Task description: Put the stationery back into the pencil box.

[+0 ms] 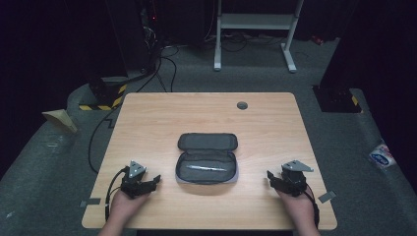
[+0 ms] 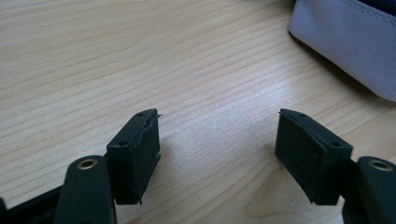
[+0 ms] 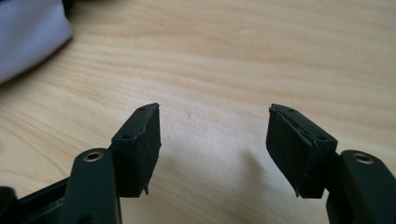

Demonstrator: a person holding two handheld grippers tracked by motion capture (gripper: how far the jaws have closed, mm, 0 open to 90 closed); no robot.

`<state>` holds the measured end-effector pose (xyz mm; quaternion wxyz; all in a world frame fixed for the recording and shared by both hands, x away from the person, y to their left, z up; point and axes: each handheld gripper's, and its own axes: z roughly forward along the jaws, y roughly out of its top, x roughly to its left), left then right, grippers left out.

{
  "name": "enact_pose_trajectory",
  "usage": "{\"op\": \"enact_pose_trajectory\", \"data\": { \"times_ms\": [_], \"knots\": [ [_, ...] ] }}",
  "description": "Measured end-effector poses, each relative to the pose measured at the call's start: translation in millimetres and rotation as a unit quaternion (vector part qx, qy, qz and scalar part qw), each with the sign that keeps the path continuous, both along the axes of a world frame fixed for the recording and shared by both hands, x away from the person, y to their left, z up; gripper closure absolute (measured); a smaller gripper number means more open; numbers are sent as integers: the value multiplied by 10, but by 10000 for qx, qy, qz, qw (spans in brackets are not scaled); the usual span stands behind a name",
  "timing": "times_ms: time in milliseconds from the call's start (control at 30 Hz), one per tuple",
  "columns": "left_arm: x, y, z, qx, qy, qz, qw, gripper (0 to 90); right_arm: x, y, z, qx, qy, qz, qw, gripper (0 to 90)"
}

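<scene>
An open pencil case (image 1: 207,160) is seen lying at the middle of the wooden table (image 1: 147,123), its dark lid folded back toward the far edge and its grey body turned toward the person. A single pen (image 1: 206,168) is laid crosswise inside the lower half, resting on the lining and untouched by either tool. The left gripper (image 1: 156,180) is held low over the table just to the left of the case, and its jaws are shown spread wide in the left gripper view, with nothing but bare wood between them; a corner of the case's pale fabric (image 2: 348,39) is caught at the upper right of that view. The right gripper (image 1: 270,176) is held on the opposite side, a little apart from the case, and its jaws are likewise spread with only tabletop between them, while the pale fabric (image 3: 28,32) is glimpsed at the upper left of the right gripper view. Nothing is gripped by either tool. The case is judged to be already unzipped and the pen already placed inside, so the packing part appears done; what seems left is for the lid to be folded over and the zip to be drawn shut. Whether further items are meant to be added cannot be told.
</scene>
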<state>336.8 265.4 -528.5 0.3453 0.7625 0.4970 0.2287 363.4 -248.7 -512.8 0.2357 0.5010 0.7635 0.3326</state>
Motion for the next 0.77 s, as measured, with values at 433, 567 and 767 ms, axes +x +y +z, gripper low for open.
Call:
{"op": "enact_pose_trajectory", "data": {
  "times_ms": [433,567,767],
  "knots": [
    [-3,-2,0,4,5,16,10000,308,-32,-30,-103,1,127,-117,9999,317],
    [-7,-4,0,10,3,36,10000,308,-34,-28,-102,-3,135,-125,9998,317],
    [-9,-4,0,8,4,37,10000,308,-34,-28,-102,-3,135,-124,9998,317]
  ]
}}
